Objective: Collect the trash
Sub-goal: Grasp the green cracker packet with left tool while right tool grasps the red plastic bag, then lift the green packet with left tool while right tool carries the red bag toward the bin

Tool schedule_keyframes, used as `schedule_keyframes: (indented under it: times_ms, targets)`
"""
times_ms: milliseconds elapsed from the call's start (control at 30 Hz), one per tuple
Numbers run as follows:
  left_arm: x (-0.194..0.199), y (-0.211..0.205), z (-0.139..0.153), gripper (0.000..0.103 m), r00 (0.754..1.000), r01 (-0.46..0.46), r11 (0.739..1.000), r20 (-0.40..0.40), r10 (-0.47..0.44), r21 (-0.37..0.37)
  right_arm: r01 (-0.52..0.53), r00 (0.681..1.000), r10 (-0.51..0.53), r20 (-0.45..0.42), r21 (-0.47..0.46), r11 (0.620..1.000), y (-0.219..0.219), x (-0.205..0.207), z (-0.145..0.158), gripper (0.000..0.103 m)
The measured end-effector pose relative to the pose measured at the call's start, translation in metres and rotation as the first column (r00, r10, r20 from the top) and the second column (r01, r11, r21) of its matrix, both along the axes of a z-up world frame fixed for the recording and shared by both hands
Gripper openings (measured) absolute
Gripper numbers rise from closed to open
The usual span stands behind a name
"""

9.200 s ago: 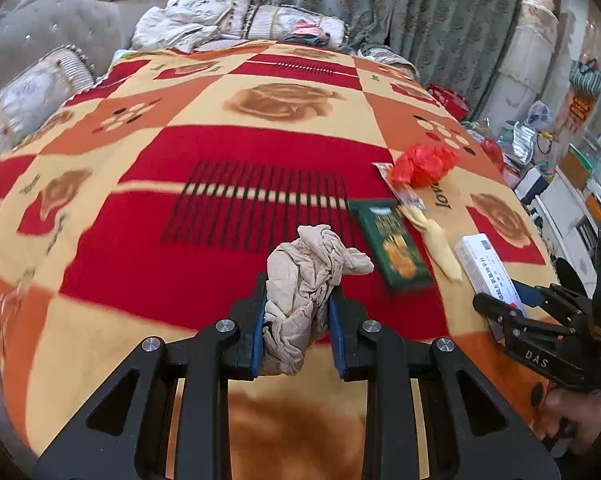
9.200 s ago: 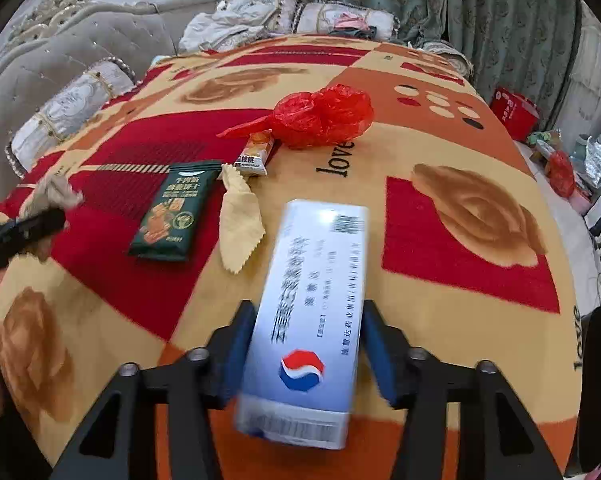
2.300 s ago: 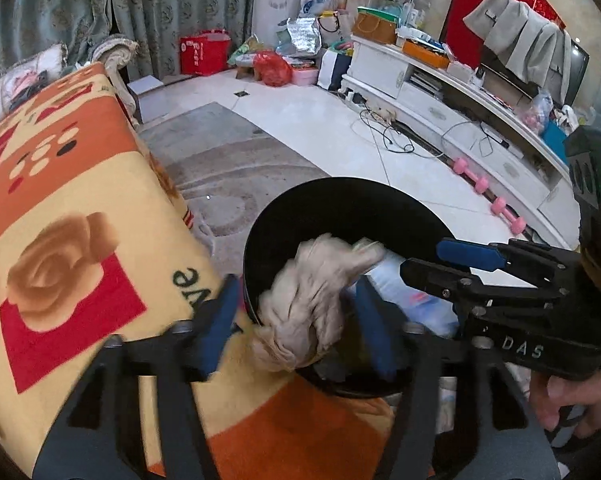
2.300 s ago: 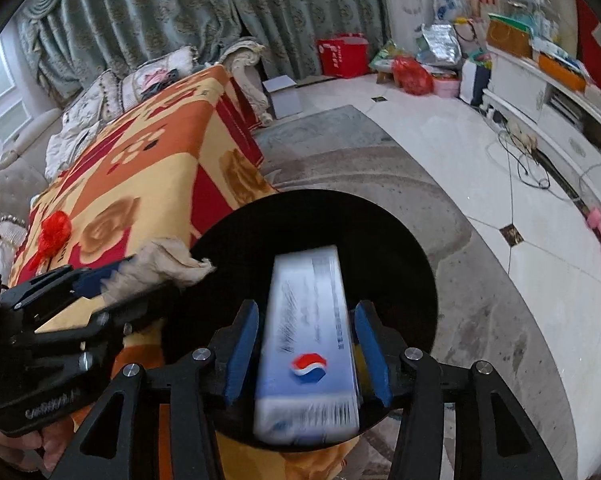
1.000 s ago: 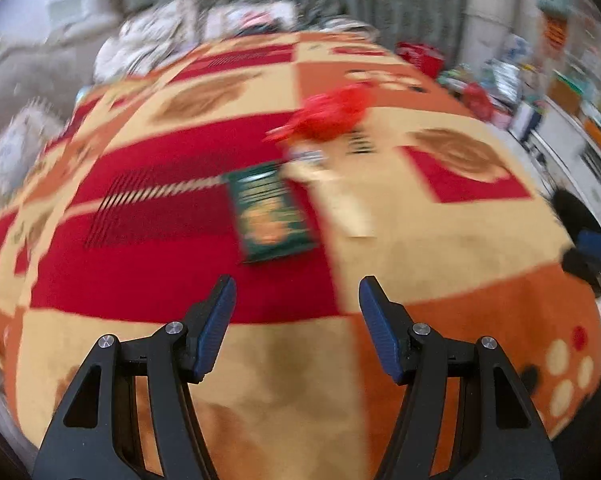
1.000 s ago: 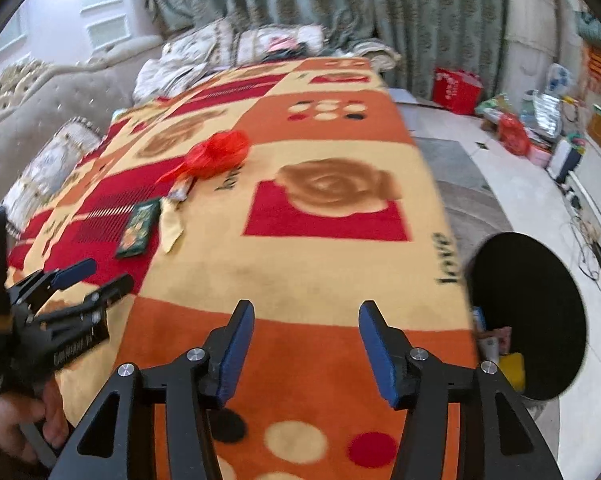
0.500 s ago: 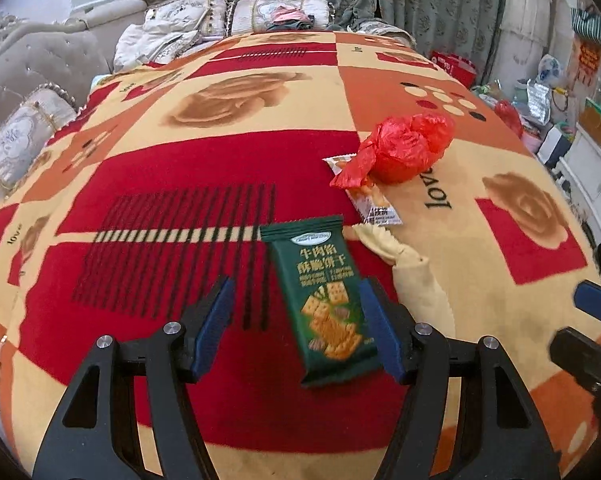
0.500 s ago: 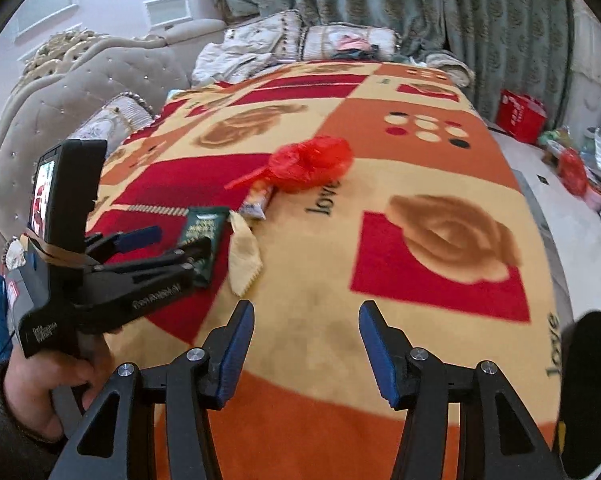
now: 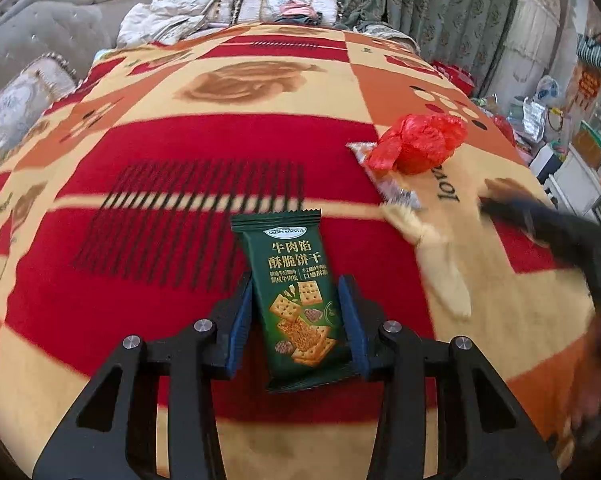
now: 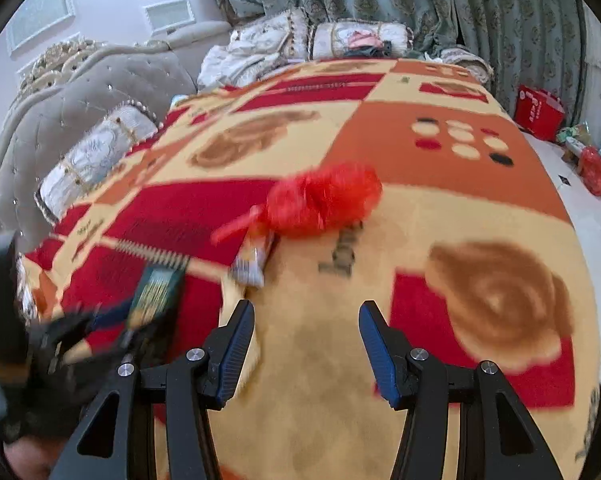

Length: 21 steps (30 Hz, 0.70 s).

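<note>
Left wrist view, left claw (image 9: 296, 320) straddling glossy green biscuit packet (image 9: 296, 300), fuzzy blanket (image 9: 160, 240)

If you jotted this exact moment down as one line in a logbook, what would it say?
step: collect trash | left gripper: jaws astride green biscuit packet, grip unclear | right gripper: open, empty | red bag: on blanket

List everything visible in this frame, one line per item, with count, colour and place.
Dark green biscuit packet: 1, lying on the blanket between the left gripper's fingers.
Crumpled red plastic bag: 1, further back on the right.
Silvery snack wrapper: 1, partly under the red bag.
Pale yellow wrapper: 1, right of the biscuit packet.
Patterned fleece blanket: 1, red, orange and cream, covering the surface.
Grey tufted sofa: 1, behind on the left.
Green curtains: at the back.
Left gripper: black with blue pads, straddling the packet.
Right gripper: open, holding nothing.
</note>
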State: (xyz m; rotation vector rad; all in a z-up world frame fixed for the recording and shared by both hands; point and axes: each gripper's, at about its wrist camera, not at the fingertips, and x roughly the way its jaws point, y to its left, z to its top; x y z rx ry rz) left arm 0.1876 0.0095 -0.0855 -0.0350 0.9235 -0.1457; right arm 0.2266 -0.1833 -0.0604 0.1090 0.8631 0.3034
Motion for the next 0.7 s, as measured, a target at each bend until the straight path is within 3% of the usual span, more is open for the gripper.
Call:
schedule_keyframes:
  times_ms: [67,100,167,300,433,467,500,533,600,700]
  targets:
    - [-0.013,0.002,0.000,0.040,1.000,0.010,1.000,0.008,-0.010,0.002,0.014,1.000,-0.015,0.025,0.045,0.999,-0.001,0.020,0.007,0.057]
    - [-0.017,0.001,0.000,0.040,1.000,0.013,1.000,0.013,-0.013,0.008,0.032,0.999,-0.034,0.029,0.066,0.997,-0.001,0.032,0.010,0.075]
    - [-0.021,-0.002,0.001,0.040,1.000,0.016,1.000,0.027,-0.016,0.016,0.094,0.995,-0.097,0.033,0.078,0.993,-0.002,0.054,0.012,0.091]
    - [-0.017,0.002,-0.001,0.040,1.000,0.004,1.000,0.020,-0.004,-0.015,0.131,0.991,-0.128,-0.050,0.079,0.988,0.009,0.095,-0.001,0.091]
    - [-0.016,0.001,-0.001,0.040,1.000,0.004,1.000,0.022,-0.004,-0.015,0.171,0.976,-0.183,-0.115,-0.106,0.979,0.027,0.116,-0.019,0.091]
    - [-0.016,0.001,-0.001,0.040,1.000,0.004,1.000,0.022,-0.004,-0.016,0.173,0.974,-0.188,-0.123,-0.125,0.977,0.029,0.117,-0.022,0.083]
    - [-0.016,0.001,-0.001,0.040,1.000,0.004,1.000,0.022,-0.003,-0.018,0.161,0.980,-0.171,-0.102,-0.093,0.982,0.029,0.114,-0.020,0.059]
    - [-0.016,0.002,-0.001,0.040,1.000,0.003,1.000,0.023,-0.002,-0.020,0.147,0.984,-0.153,-0.088,-0.072,0.987,0.029,0.111,-0.018,0.050]
    - [-0.016,0.002,-0.001,0.040,1.000,0.001,1.000,0.023,0.000,-0.023,0.137,0.989,-0.143,-0.042,-0.115,0.984,0.034,0.104,-0.008,0.043]
    - [-0.018,0.003,0.000,0.040,0.999,-0.006,1.000,0.034,0.007,-0.021,0.136,0.991,-0.133,0.030,-0.147,0.980,0.032,0.084,0.011,0.042]
